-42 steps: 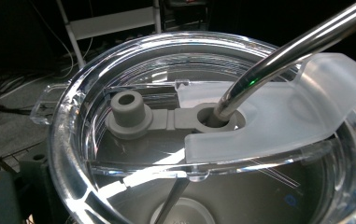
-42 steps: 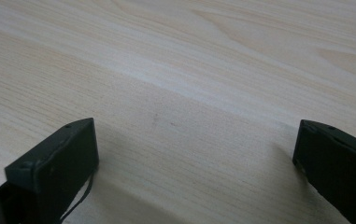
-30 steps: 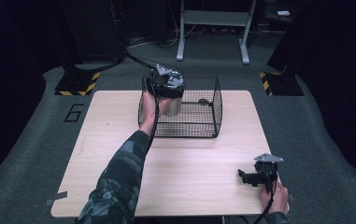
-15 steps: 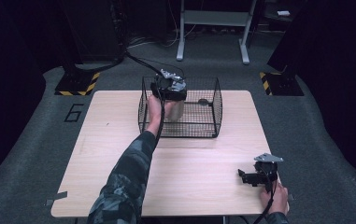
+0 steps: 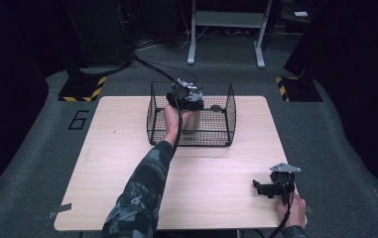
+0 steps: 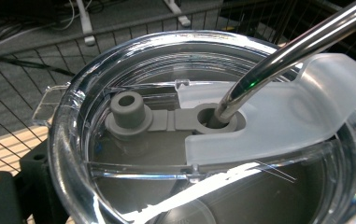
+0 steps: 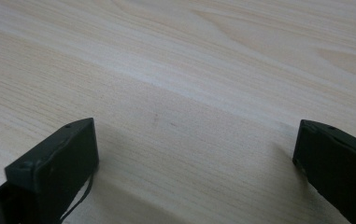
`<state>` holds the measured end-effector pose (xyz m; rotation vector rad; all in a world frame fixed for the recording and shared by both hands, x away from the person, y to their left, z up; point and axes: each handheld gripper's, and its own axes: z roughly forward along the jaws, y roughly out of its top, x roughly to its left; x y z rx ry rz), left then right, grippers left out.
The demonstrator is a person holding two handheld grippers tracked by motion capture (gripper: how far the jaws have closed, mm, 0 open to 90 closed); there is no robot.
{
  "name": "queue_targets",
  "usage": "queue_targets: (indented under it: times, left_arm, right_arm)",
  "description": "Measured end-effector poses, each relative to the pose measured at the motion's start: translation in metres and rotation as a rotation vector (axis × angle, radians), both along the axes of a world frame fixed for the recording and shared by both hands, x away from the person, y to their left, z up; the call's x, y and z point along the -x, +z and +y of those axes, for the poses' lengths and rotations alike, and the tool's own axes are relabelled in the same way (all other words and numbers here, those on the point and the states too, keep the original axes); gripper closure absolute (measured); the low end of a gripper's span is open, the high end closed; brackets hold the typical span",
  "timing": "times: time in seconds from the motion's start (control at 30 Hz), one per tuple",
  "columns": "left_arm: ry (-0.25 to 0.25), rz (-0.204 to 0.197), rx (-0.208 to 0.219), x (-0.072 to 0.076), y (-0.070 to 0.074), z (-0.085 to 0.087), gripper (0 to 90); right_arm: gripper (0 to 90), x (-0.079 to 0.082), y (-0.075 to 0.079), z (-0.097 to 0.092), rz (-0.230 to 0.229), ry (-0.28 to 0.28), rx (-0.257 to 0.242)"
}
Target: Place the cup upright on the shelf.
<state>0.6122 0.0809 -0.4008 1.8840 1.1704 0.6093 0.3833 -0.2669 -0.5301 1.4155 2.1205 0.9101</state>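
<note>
A black wire basket (image 5: 191, 115) stands on the far middle of the light wooden table (image 5: 127, 163), and the person's left arm, in a camouflage sleeve (image 5: 139, 198), reaches forward into it. The left gripper (image 5: 185, 95) is held over the basket's left half, above a pale cup (image 5: 190, 120) that stands or hangs inside the wire walls; whether the cup's base touches the basket floor cannot be told. From the left gripper view, the cup's clear plastic lid (image 6: 133, 144) lies very close below the camera, with a grey rubber plug (image 6: 128, 110) set in it, a frosted sliding tab (image 6: 283, 121), and a shiny metal straw (image 6: 288, 53) passing down through the lid's hole and leaning toward the upper right. Part of a black jaw shows at the lower left beside the lid's rim, but whether the jaws are closed on the cup cannot be told. The right gripper (image 5: 271, 187) rests near the table's front right corner, held by the right hand (image 5: 291, 210), well apart from the basket. In the right gripper view its jaws stand wide apart over bare wood with nothing between them.
</note>
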Motion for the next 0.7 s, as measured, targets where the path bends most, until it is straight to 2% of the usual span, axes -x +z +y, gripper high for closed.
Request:
queue_targets:
  times: [0.23, 0.4, 0.5, 0.7]
  left_arm:
    - [0.012, 0.015, -0.014, -0.002, -0.008, -0.007, 4.1]
    - [-0.010, 0.030, -0.036, 0.001, -0.010, -0.007, 4.0]
    - [0.000, 0.014, -0.006, 0.006, -0.014, -0.002, 4.0]
    - [-0.011, 0.013, -0.033, 0.011, -0.012, -0.003, 3.9]
  right_arm:
    - [0.0, 0.000, 0.000, 0.000, -0.004, 0.003, 0.003]
    - [0.0, 0.000, 0.000, -0.001, -0.004, 0.007, 0.005]
    - [0.0, 0.000, 0.000, 0.000, -0.003, 0.004, 0.003]
    - [0.0, 0.000, 0.000, -0.001, -0.001, 0.011, 0.010]
